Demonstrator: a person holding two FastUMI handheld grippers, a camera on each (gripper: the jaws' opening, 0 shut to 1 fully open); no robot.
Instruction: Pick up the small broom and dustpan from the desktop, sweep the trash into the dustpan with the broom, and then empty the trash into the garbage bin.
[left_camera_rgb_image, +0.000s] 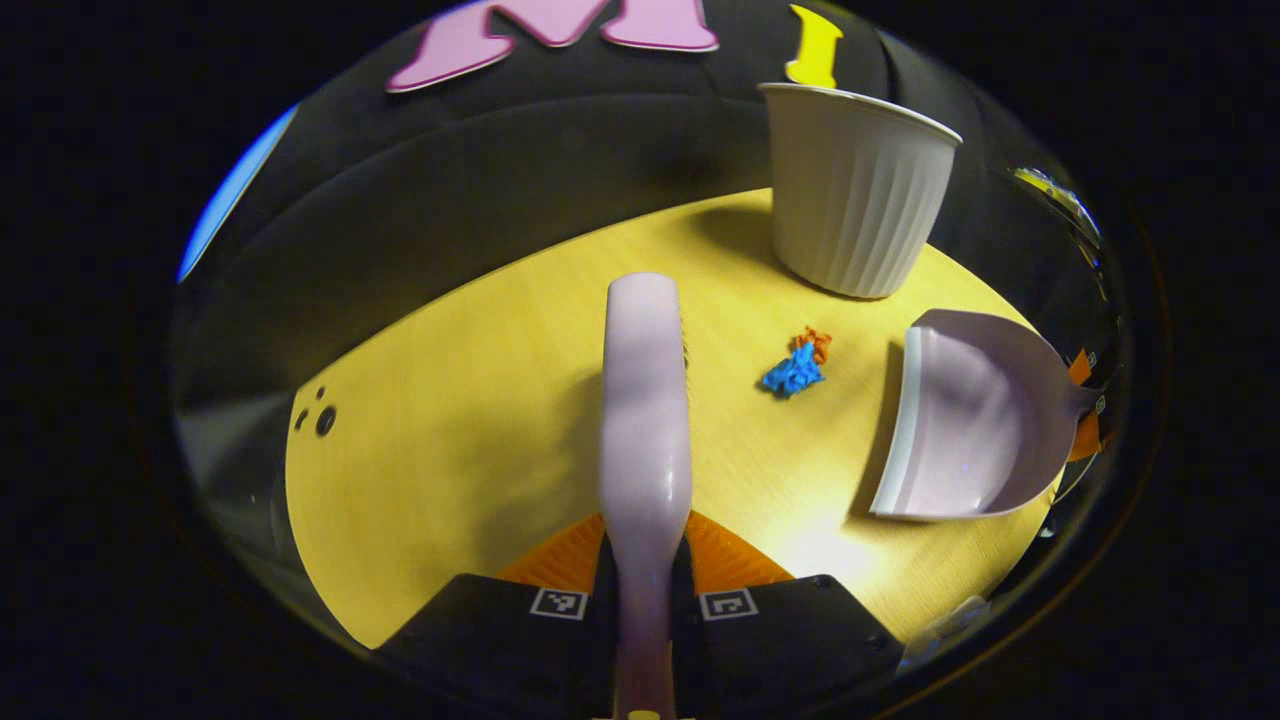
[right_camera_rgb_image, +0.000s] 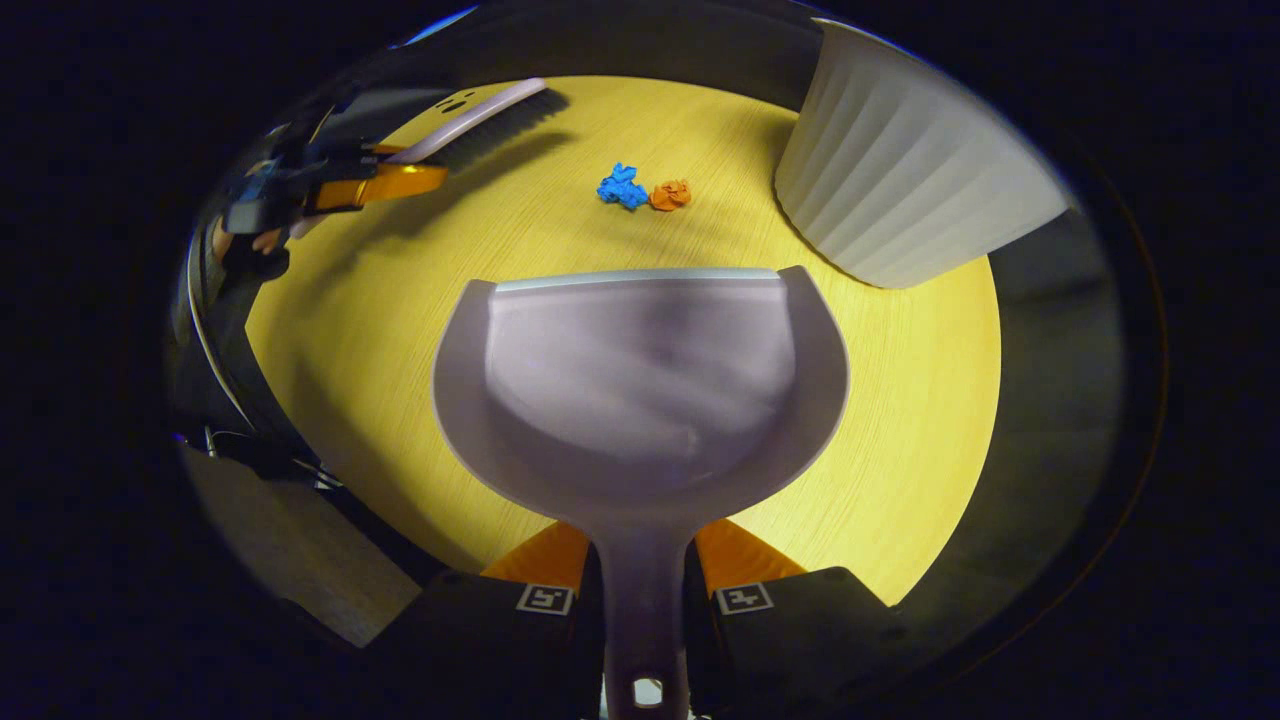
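My left gripper (left_camera_rgb_image: 645, 560) is shut on the handle of the small lilac broom (left_camera_rgb_image: 645, 400), which points away from me above the desktop. Two crumpled scraps of trash, one blue (left_camera_rgb_image: 794, 373) and one orange (left_camera_rgb_image: 815, 343), lie to the right of the broom head. My right gripper (right_camera_rgb_image: 640, 570) is shut on the handle of the lilac dustpan (right_camera_rgb_image: 640, 380), its grey lip facing the scraps (right_camera_rgb_image: 640, 190). In the left gripper view the dustpan (left_camera_rgb_image: 975, 420) shows at the right. In the right gripper view the broom (right_camera_rgb_image: 480, 115) and left gripper (right_camera_rgb_image: 380, 180) show at upper left.
A white ribbed garbage bin (left_camera_rgb_image: 855, 190) stands on the yellow wooden desktop (left_camera_rgb_image: 450, 420) just beyond the scraps; the bin (right_camera_rgb_image: 910, 190) sits at upper right in the right gripper view. Small dark holes (left_camera_rgb_image: 320, 415) mark the desktop's left part. A hand (right_camera_rgb_image: 245, 240) holds the left gripper.
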